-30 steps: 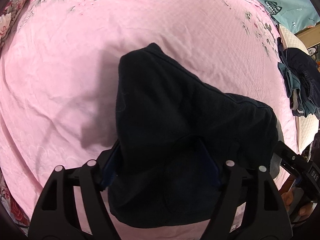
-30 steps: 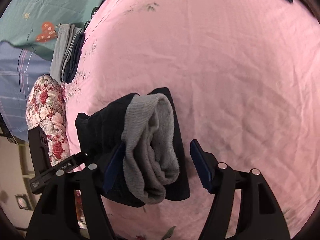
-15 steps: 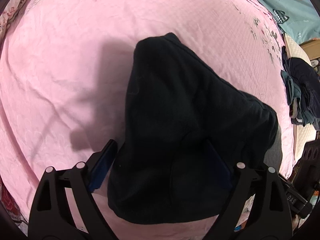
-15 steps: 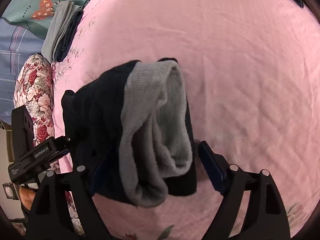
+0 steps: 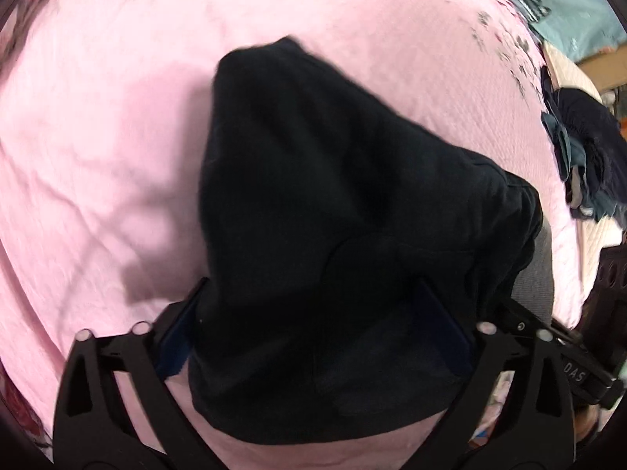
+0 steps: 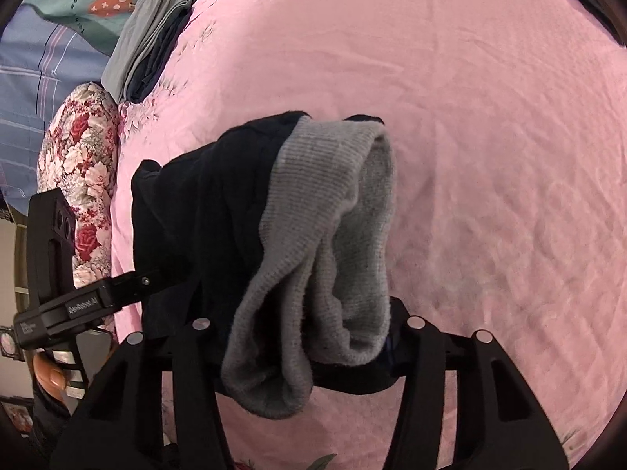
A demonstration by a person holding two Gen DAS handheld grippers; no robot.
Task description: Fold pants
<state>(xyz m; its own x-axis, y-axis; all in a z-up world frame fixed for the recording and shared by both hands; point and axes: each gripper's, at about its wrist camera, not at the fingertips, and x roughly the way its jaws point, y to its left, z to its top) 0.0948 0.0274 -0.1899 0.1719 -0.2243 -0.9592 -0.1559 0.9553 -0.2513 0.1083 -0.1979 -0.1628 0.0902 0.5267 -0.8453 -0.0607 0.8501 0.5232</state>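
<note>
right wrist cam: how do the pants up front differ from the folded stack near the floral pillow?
Colour: the pants are black with grey fleecy lining showing; the folded stack is pale grey over darker layers.
Shape: the pants are thick and bunched; the stack lies flat and neat.
Place: the pants sit mid-sheet; the stack lies at the edge of the pink sheet.
Both are folded clothing.

Folded dark pants (image 6: 203, 211) with grey ribbed cuff (image 6: 325, 211) bunched between right gripper (image 6: 309, 337) fingers, jaws just closing on them, over pink bed (image 6: 490, 156); left gripper (image 6: 78, 301) at left edge.
</note>
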